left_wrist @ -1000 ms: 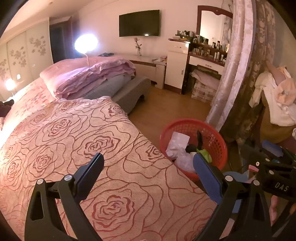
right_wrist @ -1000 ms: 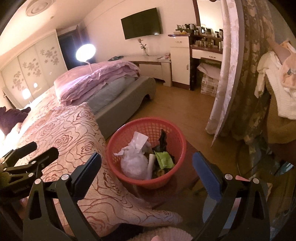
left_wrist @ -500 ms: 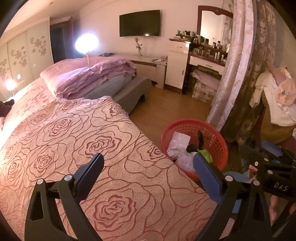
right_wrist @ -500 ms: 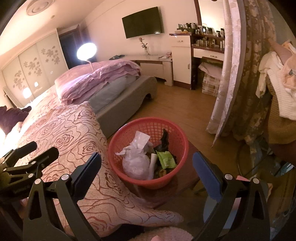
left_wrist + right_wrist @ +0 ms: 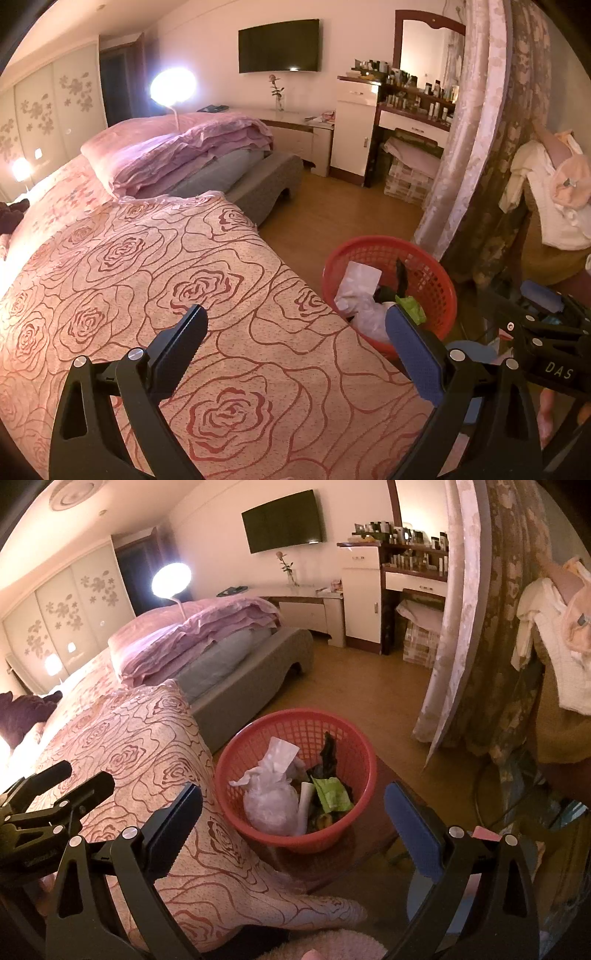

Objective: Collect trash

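Trash [image 5: 291, 794] fills the red basket [image 5: 255, 834] beside the bed [image 5: 147, 266], just beyond the right tool [image 5: 293, 816]. Both tools gape empty, the left tool [image 5: 295, 343] over the bedspread; little has changed.

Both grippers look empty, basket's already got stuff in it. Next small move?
Probably ease the right gripper back from the red basket and scan for more trash. Both it and the left gripper are open and hold nothing, the basket already holds a white bag and green wrapper, and no loose trash shows on the rose bedspread.
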